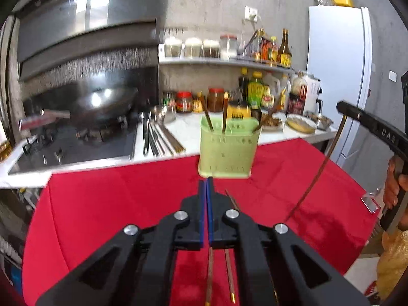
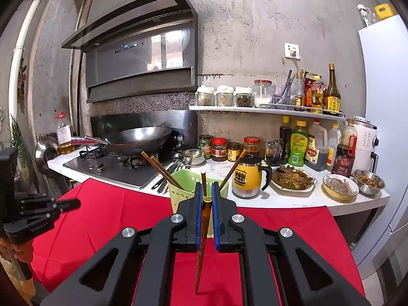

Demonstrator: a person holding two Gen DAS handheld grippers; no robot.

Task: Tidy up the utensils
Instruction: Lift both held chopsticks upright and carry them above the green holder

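Nearest the right wrist lens, the right gripper [image 2: 207,199] clamps one dark wooden chopstick [image 2: 202,242] between its blue pads, gold-capped end up and tapered tip hanging over the red cloth [image 2: 102,219]. Just beyond stands the pale green holder [image 2: 178,191], a perforated plastic tub; four brown chopsticks show in it from this view, two leaning left, one upright, one leaning right. In the left wrist view the left gripper [image 1: 206,186] has its blue pads pressed together, and whether anything is caught between them cannot be told; two more chopsticks [image 1: 229,272] lie on the cloth beneath it, partly hidden by its black linkage. The holder [image 1: 228,150] sits at the cloth's far edge, against the white marble counter [image 1: 188,130]. On the counter, a yellow lidded mug [image 2: 248,178] stands just right of the holder, and a round steel wok [image 2: 139,139] rests on the glossy black hob [image 2: 107,168].
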